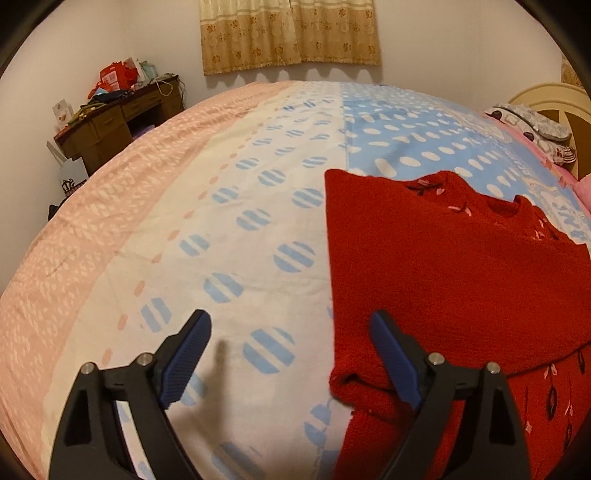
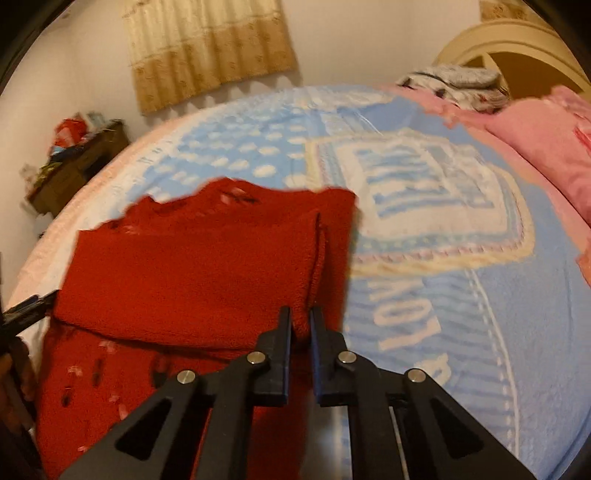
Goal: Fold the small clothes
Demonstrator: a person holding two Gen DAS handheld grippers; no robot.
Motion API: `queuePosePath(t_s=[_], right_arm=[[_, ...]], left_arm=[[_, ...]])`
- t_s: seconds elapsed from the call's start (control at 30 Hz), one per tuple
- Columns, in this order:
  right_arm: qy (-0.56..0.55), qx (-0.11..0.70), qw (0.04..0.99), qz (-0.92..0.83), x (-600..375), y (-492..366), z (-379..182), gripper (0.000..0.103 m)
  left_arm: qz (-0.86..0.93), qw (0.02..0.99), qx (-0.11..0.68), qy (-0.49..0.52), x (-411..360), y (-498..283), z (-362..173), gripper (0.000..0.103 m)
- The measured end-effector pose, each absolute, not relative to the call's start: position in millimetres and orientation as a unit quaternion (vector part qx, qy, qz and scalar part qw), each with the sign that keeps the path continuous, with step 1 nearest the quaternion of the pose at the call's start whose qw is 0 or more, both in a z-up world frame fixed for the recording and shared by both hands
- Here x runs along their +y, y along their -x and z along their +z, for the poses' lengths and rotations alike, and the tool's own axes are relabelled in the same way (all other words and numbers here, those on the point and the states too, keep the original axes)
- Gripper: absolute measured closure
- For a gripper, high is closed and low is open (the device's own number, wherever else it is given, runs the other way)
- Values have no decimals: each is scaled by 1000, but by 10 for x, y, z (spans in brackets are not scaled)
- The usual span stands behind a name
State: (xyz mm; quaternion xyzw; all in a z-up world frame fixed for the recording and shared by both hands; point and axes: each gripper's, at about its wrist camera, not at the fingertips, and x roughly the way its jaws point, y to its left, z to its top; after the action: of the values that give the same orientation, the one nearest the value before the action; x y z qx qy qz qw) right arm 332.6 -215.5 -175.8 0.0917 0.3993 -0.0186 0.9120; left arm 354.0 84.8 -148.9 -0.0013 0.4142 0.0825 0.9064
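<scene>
Fingers spread wide on the left gripper (image 1: pixel 290 332), blue pads gripping nothing, hovering over the striped-dot bedspread (image 1: pixel 229 229) at the left edge of the red sweater (image 1: pixel 443 266). Right gripper (image 2: pixel 300 317) pinched narrow on a fold of that red sweater (image 2: pixel 192 273). Lying partly folded on the bed, collar toward the curtain (image 1: pixel 290 35).

left hand-held gripper (image 1: pixel 290 325) | black frame, blue ribbed pads (silver screws) | right hand-held gripper (image 2: pixel 301 318) | black
</scene>
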Motion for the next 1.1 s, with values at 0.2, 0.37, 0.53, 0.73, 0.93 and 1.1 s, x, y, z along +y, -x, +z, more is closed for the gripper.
queuePosePath(t_s=[0.2, 0.37, 0.53, 0.73, 0.93, 1.1], right_arm=[[-94, 402, 911, -18, -2183, -3361, -1788, 84], [-129, 402, 906, -9, -2288, -3146, -1693, 56], [-116, 407, 906, 2, -2195, -2925, -1707, 56], [-119, 410, 904, 5, -2140, -2808, -1766, 56], [-118, 413, 903, 10, -2084, -2696, -1785, 56], [-116, 416, 902, 14, -2046, -2636, -1793, 56]], left_arm=[[88, 901, 425, -7, 847, -3566, -1518, 10], [83, 908, 411, -21, 816, -3378, -1441, 10], [69, 911, 407, -21, 800, -3203, -1345, 10], [64, 913, 403, -30, 769, -3117, -1320, 10], [60, 911, 408, -29, 763, -3038, -1360, 10], [54, 910, 410, -29, 734, -2966, -1388, 10]])
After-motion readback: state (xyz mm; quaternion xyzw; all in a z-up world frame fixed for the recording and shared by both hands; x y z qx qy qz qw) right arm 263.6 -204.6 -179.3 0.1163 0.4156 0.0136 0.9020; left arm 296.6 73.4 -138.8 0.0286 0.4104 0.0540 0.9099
